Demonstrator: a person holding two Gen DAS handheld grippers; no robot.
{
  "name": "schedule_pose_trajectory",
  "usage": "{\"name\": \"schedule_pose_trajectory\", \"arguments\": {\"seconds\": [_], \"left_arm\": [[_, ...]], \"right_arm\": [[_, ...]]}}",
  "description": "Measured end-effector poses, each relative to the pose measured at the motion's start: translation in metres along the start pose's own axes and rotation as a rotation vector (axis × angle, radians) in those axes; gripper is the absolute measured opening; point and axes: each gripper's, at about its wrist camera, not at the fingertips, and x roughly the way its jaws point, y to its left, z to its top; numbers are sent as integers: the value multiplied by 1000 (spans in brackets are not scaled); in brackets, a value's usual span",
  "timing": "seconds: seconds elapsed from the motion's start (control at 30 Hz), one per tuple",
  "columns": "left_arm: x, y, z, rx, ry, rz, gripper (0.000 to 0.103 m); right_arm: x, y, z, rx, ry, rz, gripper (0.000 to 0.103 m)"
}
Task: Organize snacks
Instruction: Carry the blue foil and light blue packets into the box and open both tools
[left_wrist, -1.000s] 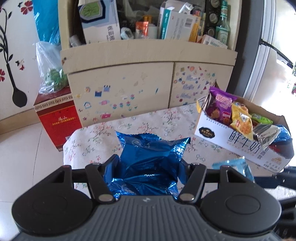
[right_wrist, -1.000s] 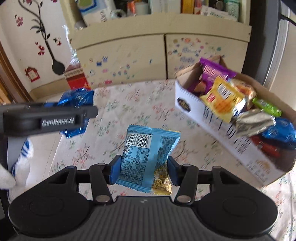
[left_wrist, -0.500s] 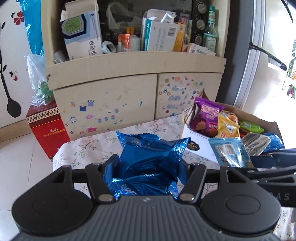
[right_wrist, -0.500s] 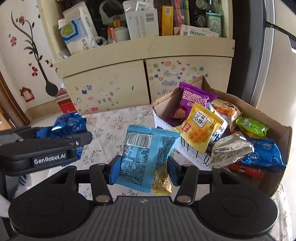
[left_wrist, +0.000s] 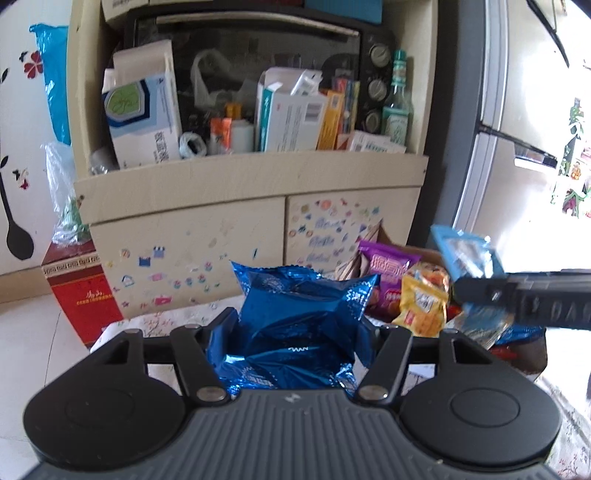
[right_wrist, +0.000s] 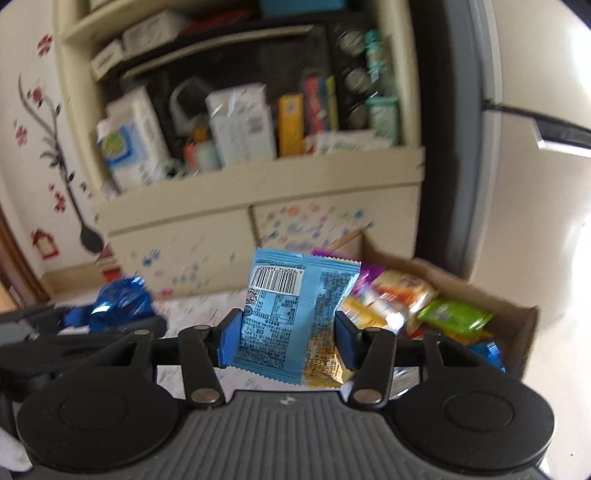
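Note:
My left gripper (left_wrist: 299, 332) is shut on a shiny dark blue foil snack bag (left_wrist: 295, 317), held up above the flowered tablecloth (left_wrist: 155, 319). My right gripper (right_wrist: 290, 338) is shut on a light blue snack packet (right_wrist: 291, 314) with its barcode side facing the camera. In the left wrist view that packet (left_wrist: 463, 254) and the right gripper's finger (left_wrist: 517, 295) hang over the cardboard snack box (left_wrist: 410, 251) at the right. The box (right_wrist: 480, 291) holds purple, yellow, green and blue packets. In the right wrist view the dark blue bag (right_wrist: 118, 302) shows at the left.
A cream cabinet (left_wrist: 251, 177) stands behind the table, its shelf crowded with boxes, a bottle and an oven. A red carton (left_wrist: 79, 291) stands on the floor at the left. A pale fridge door (right_wrist: 535, 184) rises at the right.
Both grippers rose and tilted up with their packets. The right one swung right, carrying the light blue packet over the snack box. The table sank low in both views.

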Motion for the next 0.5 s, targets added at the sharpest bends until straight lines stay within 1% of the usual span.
{"name": "schedule_pose_trajectory", "arguments": {"seconds": [0.1, 0.2, 0.37, 0.5], "left_arm": [[-1, -9, 4, 11, -19, -13, 63], [-2, -19, 8, 5, -30, -50, 63], [2, -38, 18, -1, -45, -102, 63], [14, -54, 29, 6, -47, -133, 63]], "right_arm": [[-11, -18, 8, 46, -51, -16, 59], [-20, -39, 13, 117, -87, -29, 59], [-26, -63, 18, 192, -115, -58, 59], [-24, -76, 21, 247, -115, -63, 59]]}}
